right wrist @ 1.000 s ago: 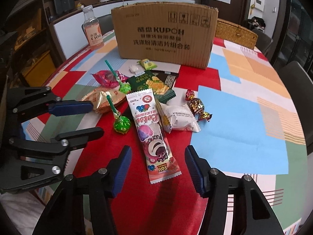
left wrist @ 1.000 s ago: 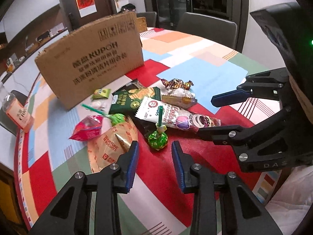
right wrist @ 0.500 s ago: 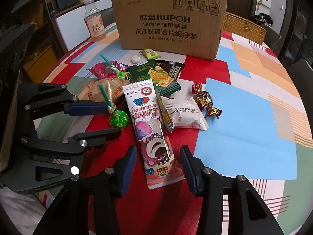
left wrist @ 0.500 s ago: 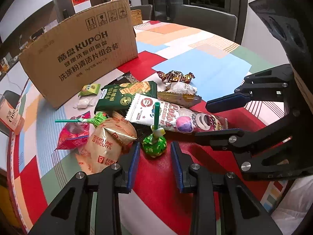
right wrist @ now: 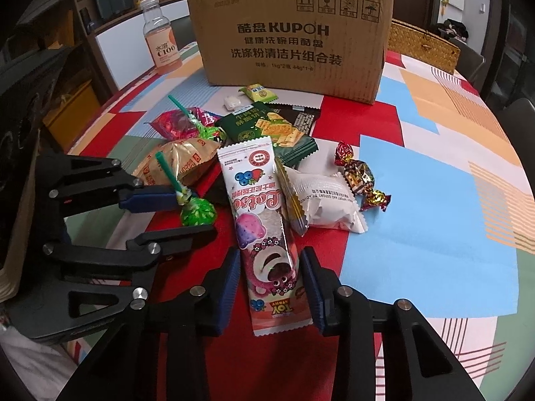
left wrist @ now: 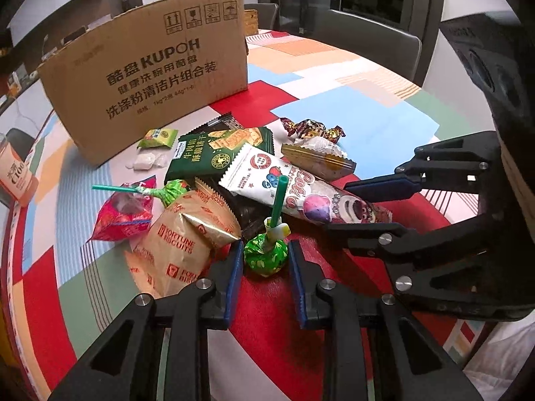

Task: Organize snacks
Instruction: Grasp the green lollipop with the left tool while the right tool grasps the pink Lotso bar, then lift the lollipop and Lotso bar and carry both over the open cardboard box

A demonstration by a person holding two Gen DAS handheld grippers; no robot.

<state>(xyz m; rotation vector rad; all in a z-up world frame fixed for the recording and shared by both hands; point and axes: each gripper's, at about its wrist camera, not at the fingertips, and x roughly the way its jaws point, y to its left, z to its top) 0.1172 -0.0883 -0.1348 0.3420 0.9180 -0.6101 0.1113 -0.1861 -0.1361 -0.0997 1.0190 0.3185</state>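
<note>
A: What crowds the pile?

B: A cardboard box (right wrist: 291, 33) stands behind the snacks on the table (right wrist: 434, 207), with a bottle (right wrist: 160, 33) off to its left and a woven basket (right wrist: 421, 46) behind its right corner. In front of the box lie a small green sachet (right wrist: 257, 92), a white candy (right wrist: 232, 101), a green cracker pack (right wrist: 271, 130), a red pouch (right wrist: 177, 123) with a second lollipop on it, a biscuit bag (right wrist: 180, 160), a white bun pack (right wrist: 324, 200) and foil candies (right wrist: 359, 175).

A: And the tongs?

B: The left gripper (left wrist: 264, 260) has its blue pads either side of the green lollipop (left wrist: 265, 255); its jaws have just been closing, and they sit just beside the wrapper, so whether they pinch it I cannot tell. The biscuit bag touches the outside of its left finger. The right gripper (right wrist: 271, 284) straddles the lower end of the long pink pack (right wrist: 264, 234); its jaws have also just been closing, with narrow gaps still showing on both sides, so it is released.

A: How do the two sit together?

B: Close. In the left view, the right gripper's fingers flank the pink pack just right of the lollipop, whose stick leans up over that pack.

A: Open room?

B: The blue and white patches to the right of the candies are bare. The table edge curves away at left, near the bottle.
</note>
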